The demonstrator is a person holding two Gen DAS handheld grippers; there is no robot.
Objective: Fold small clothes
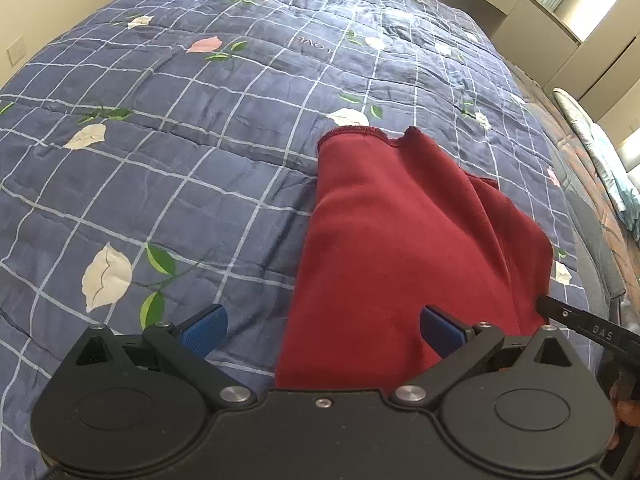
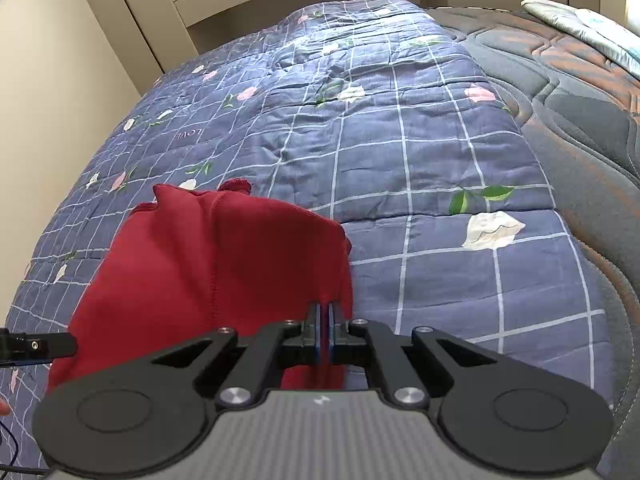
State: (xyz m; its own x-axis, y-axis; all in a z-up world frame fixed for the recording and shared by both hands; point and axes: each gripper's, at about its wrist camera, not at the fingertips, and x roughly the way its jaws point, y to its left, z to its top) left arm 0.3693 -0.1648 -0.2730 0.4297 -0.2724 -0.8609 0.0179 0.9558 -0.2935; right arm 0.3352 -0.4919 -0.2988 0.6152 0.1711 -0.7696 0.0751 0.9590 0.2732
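A dark red garment (image 1: 400, 240) lies on the blue checked quilt (image 1: 180, 160), its hemmed end pointing away from me. My left gripper (image 1: 322, 330) is open, its blue pads wide apart over the garment's near left edge, holding nothing. In the right wrist view the red garment (image 2: 224, 264) is lifted at its near right edge. My right gripper (image 2: 325, 320) is shut on that edge, with the red cloth pinched between its blue pads. The tip of the right gripper shows at the right of the left wrist view (image 1: 580, 322).
The quilt (image 2: 400, 152) with flower print covers most of the bed. A bare grey and orange mattress (image 2: 580, 128) lies to the right with a pale pillow (image 2: 580, 20) at its far end. Beige cupboards (image 2: 120, 20) stand beyond the bed.
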